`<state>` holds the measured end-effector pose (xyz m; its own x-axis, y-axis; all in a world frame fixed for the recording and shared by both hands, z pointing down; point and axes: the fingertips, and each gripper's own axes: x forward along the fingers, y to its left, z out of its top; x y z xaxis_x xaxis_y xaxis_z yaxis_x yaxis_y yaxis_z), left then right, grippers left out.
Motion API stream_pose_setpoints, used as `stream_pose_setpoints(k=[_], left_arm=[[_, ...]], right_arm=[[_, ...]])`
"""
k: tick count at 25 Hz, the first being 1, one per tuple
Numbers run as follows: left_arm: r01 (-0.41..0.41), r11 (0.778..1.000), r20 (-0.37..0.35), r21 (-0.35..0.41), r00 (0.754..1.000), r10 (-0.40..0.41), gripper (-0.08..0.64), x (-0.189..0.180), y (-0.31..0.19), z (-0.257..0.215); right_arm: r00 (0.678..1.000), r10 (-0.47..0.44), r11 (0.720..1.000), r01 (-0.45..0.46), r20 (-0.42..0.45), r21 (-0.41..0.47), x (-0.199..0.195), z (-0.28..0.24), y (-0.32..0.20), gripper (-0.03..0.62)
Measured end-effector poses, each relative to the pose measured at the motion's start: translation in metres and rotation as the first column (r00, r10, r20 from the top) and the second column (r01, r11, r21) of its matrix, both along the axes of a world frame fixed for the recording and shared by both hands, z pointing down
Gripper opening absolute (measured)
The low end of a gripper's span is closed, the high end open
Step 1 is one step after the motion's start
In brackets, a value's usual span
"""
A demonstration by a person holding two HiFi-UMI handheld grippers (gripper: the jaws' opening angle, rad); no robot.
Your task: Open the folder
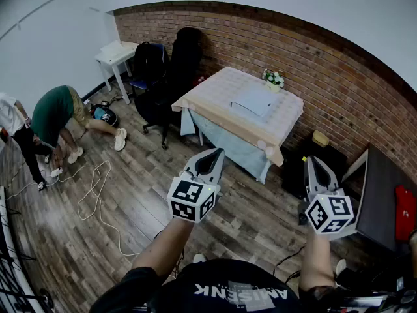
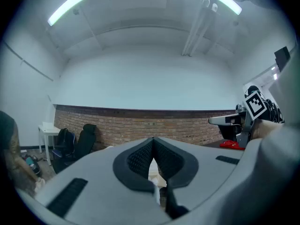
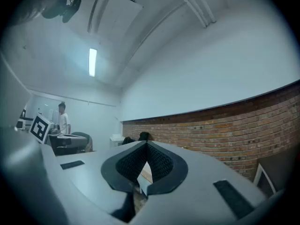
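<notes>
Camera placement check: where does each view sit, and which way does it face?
Head view: on the person's head, looking steeply down at the table with the folder; forearms, left gripper and right gripper show.
Left gripper view: rides the left gripper, level, facing the brick wall; its shut jaws show.
Right gripper view: rides the right gripper, level, same wall; shut jaws show.
Shared: brick wall in all three.
</notes>
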<state>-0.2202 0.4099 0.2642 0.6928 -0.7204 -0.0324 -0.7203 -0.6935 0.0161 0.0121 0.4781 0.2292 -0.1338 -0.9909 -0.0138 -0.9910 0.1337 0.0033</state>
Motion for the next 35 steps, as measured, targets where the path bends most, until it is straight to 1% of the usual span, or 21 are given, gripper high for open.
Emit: stream_pose_setpoints(k=[7, 10, 13, 17, 22, 25, 28, 31, 35], left_arm=[[-0.009, 1.0, -0.002, -0.004, 1.0, 0.009, 0.011, -0.007, -0.008, 0.001], [-0.012, 1.0, -0.001, 0.001, 1.0, 0.012, 0.011, -0.014, -0.014, 0.003], [-0.019, 1.0, -0.001, -0.005, 1.0, 0.019, 0.011, -0.022, -0.019, 0.005], [-0.038, 0.999, -0.005, -0.009, 0.999, 0.037, 0.011, -0.036, -0.031, 0.008], [-0.096, 0.995, -0.033, -0.024, 0.995, 0.095, 0.011, -0.056, -0.042, 0.016], [-0.101, 0.994, -0.032, -0.039, 0.994, 0.1, 0.011, -0.067, -0.054, 0.023], [-0.108, 0.993, -0.046, -0.049, 0.993, 0.106, 0.011, -0.068, -0.067, 0.026], [-0.088, 0.996, -0.031, -0.034, 0.996, 0.087, 0.011, -0.069, -0.084, 0.029], [-0.045, 0.998, -0.023, -0.047, 0.999, 0.044, 0.011, -0.061, -0.118, 0.038]], right_arm=[[1.0, 0.018, 1.0, -0.018, 0.001, 0.003, -0.007, -0.001, -0.008, 0.04], [0.998, 0.059, 0.998, -0.06, 0.027, 0.019, -0.008, -0.001, -0.011, 0.04], [0.996, 0.066, 0.998, -0.066, 0.054, 0.004, -0.014, 0.004, -0.015, 0.041], [0.997, 0.069, 0.998, -0.068, 0.04, -0.015, -0.031, 0.007, -0.026, 0.041], [0.996, 0.083, 0.996, -0.083, 0.01, -0.03, -0.055, 0.018, -0.038, 0.041], [0.997, 0.08, 0.996, -0.08, 0.009, -0.041, -0.066, 0.025, -0.05, 0.041], [0.998, 0.07, 0.996, -0.07, -0.006, -0.053, -0.069, 0.03, -0.067, 0.041], [0.998, 0.054, 0.997, -0.055, -0.019, -0.047, -0.069, 0.031, -0.089, 0.041], [1.0, 0.014, 0.999, -0.015, -0.015, -0.04, -0.061, 0.035, -0.132, 0.041]])
